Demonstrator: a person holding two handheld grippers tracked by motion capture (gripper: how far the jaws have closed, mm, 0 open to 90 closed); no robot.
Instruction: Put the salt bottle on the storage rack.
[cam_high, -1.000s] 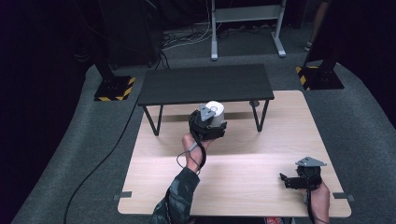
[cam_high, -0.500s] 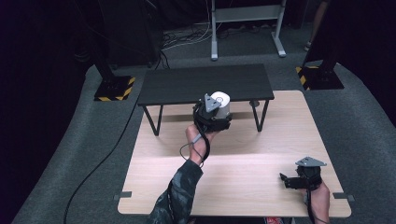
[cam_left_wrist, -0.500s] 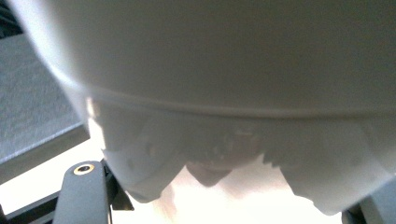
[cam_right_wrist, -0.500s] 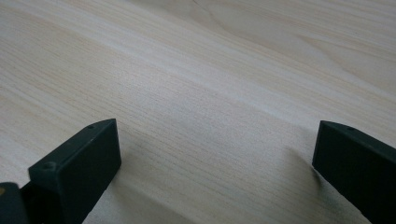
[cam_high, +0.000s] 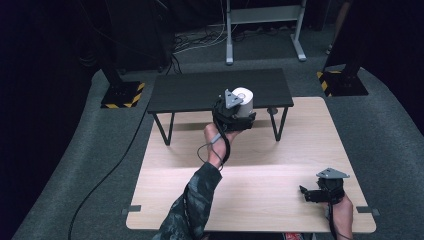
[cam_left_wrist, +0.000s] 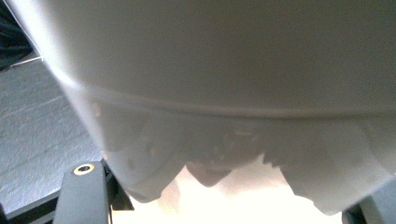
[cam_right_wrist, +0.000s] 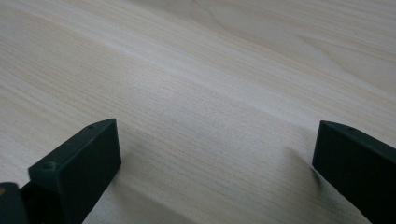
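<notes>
I've got the L gripper (cam_high: 239, 112) clamped on a white roll (cam_high: 243, 101), held up at the front edge of the black shelf (cam_high: 200, 90); roll sits between its 2 jaws. R gripper (cam_high: 306, 192) rests low on the table (cam_high: 280, 150), jaws wide apart w/ bare wood between them.

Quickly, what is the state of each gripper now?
Left gripper: shut on the white roll.
Right gripper: open, holding nothing, low over the wooden table.
</notes>
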